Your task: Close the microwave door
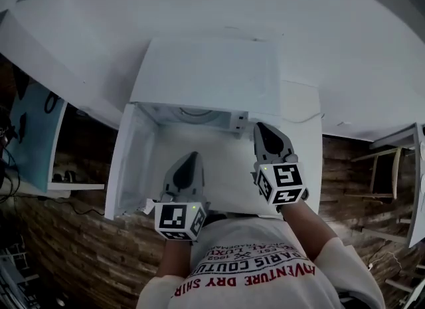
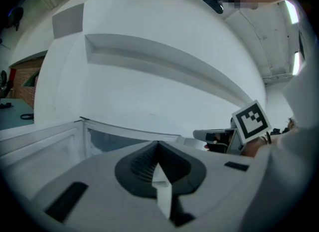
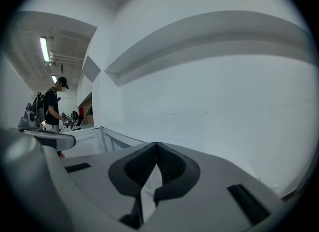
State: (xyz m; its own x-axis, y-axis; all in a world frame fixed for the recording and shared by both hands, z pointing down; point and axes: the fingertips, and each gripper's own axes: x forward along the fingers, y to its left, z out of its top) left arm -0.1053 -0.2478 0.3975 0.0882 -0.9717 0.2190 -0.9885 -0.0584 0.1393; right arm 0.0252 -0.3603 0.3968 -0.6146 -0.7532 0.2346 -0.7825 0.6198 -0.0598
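Observation:
A white microwave [image 1: 207, 68] stands on a white counter [image 1: 302, 135], seen from above. Its door [image 1: 130, 161] hangs open, swung out to the left toward me, and the cavity's front edge [image 1: 192, 114] shows below the top. My left gripper [image 1: 191, 159] is shut and empty, just right of the open door. Also shut and empty, my right gripper [image 1: 261, 128] points at the microwave's front right corner. The door's edge [image 2: 70, 137] lies left of the closed left jaws [image 2: 158, 147] in the left gripper view. The right gripper [image 3: 156, 147] faces a white wall.
A light blue table [image 1: 33, 135] with cables sits at the left, over a brick-patterned floor [image 1: 73, 234]. A wooden shelf frame [image 1: 385, 168] stands at the right. In the right gripper view a person [image 3: 53, 107] stands far off at another bench.

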